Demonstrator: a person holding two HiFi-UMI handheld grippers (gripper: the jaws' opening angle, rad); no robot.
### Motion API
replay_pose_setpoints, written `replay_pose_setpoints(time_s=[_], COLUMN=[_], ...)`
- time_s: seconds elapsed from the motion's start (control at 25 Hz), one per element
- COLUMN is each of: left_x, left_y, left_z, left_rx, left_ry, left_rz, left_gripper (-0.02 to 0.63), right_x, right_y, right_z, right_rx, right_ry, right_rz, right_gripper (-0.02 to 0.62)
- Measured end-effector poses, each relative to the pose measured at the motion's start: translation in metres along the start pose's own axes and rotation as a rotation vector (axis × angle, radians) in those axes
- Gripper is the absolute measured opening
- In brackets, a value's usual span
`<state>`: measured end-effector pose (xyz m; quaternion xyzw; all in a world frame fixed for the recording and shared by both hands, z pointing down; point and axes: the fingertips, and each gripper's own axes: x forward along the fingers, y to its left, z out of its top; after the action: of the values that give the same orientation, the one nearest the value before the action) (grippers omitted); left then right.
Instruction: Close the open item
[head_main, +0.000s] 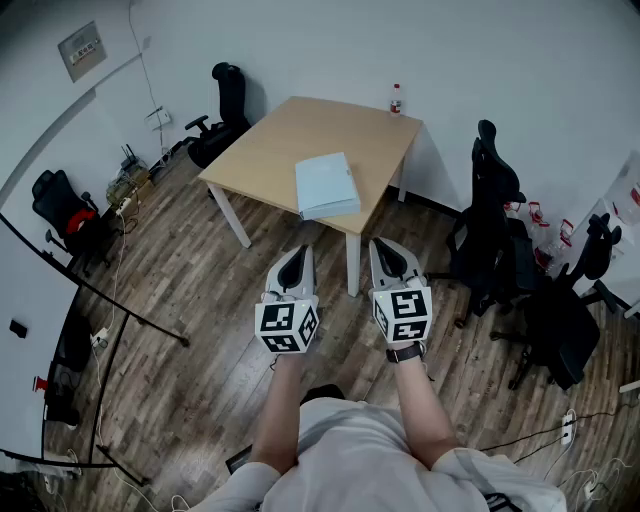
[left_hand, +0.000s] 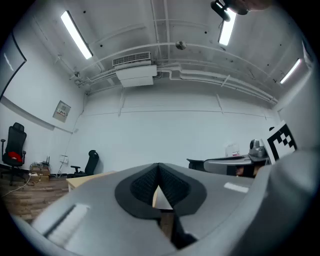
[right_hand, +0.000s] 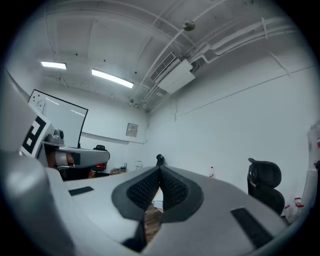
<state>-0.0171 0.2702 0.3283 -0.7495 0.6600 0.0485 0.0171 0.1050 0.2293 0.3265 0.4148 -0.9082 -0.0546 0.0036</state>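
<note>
Head view: a pale blue item (head_main: 326, 186), possibly a book or folder, is seen lying on the wooden table (head_main: 290, 135) near its front edge. The left gripper (head_main: 297, 260) and right gripper (head_main: 387, 256) are held side by side, well apart from it.

Left gripper view: the jaws are pressed together, with nothing between them.

Right gripper view: the jaws are likewise closed and empty.

- Bench (head_main: 270, 150): pale tan wood.
- Book (head_main: 326, 186): light blue-white.
- Left tongs (head_main: 298, 253), right tongs (head_main: 385, 245): grey, black pads, black-and-white square-marker cubes.
- Office chairs (head_main: 490, 240) at 3 o'clock: black.
</note>
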Motion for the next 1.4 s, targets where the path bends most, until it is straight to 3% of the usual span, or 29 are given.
replay_pose_setpoints(time_s=[0.32, 0.6, 1.12, 1.4], left_x=[-0.004, 0.019, 0.174, 0.248], left_y=[-0.015, 0.003, 0.076, 0.112], left_z=[-0.017, -0.04, -0.067, -0.082], left_rx=[-0.001, -0.04, -0.087, -0.092], left_ry=[0.015, 0.038, 0.061, 0.076], left_rz=[-0.026, -0.008, -0.058, -0.075], left_gripper=[0.009, 0.009, 0.009, 0.009], right_x=[-0.004, 0.021, 0.17, 0.242], right_y=[-0.005, -0.01, -0.046, -0.072], right_z=[-0.017, -0.044, -0.077, -0.089], right_rx=[0.03, 0.072, 0.088, 0.094], right_ry=[0.028, 0.066, 0.118, 0.149], right_rz=[-0.027, 0.001, 0.051, 0.031], right_gripper=[0.012, 0.012, 0.012, 0.012])
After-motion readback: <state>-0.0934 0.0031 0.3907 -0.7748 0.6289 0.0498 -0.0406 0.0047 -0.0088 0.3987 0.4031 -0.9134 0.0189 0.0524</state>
